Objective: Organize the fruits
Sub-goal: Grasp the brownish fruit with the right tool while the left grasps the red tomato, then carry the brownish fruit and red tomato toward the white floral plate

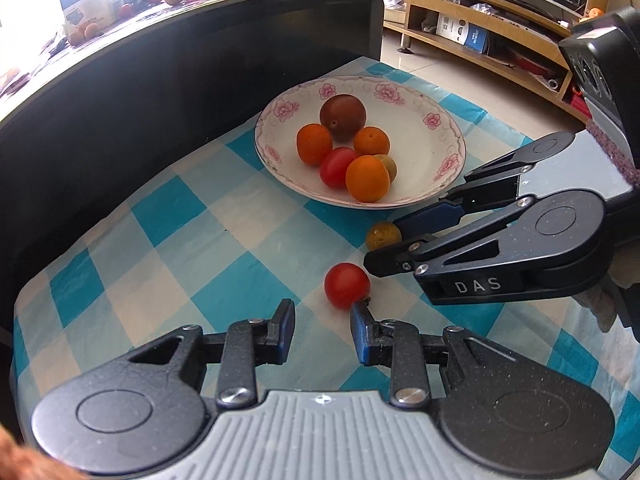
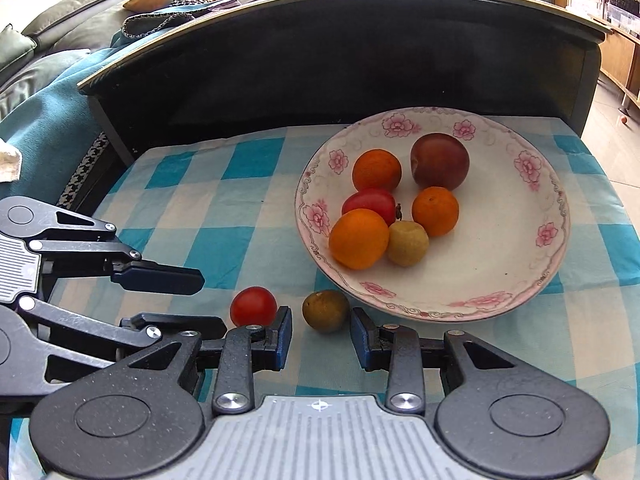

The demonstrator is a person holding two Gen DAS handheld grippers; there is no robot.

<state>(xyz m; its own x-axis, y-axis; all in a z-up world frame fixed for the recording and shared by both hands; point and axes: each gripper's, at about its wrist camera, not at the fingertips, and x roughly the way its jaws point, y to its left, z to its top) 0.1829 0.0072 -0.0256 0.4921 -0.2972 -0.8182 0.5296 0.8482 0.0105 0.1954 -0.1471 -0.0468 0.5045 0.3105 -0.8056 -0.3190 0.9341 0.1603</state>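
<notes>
A white plate with pink flowers (image 1: 436, 184) (image 2: 500, 280) holds several fruits: oranges, a red tomato, a dark plum and a greenish fruit. On the checked cloth in front of it lie a red tomato (image 1: 346, 285) (image 2: 253, 305) and a greenish-brown fruit (image 1: 382, 235) (image 2: 325, 310). My left gripper (image 1: 322, 330) is open and empty, just short of the red tomato, which lies a little to its right. My right gripper (image 2: 321, 338) is open, its fingertips on either side of the greenish-brown fruit without gripping it. Each gripper shows in the other's view (image 1: 394, 242) (image 2: 180, 304).
The blue-and-white checked cloth (image 1: 168, 248) covers a small table. Behind it stands a dark curved table (image 1: 168, 80) with more fruit and boxes on top. A wooden TV stand (image 1: 480, 28) is at the back right, a sofa (image 2: 48, 40) at the left.
</notes>
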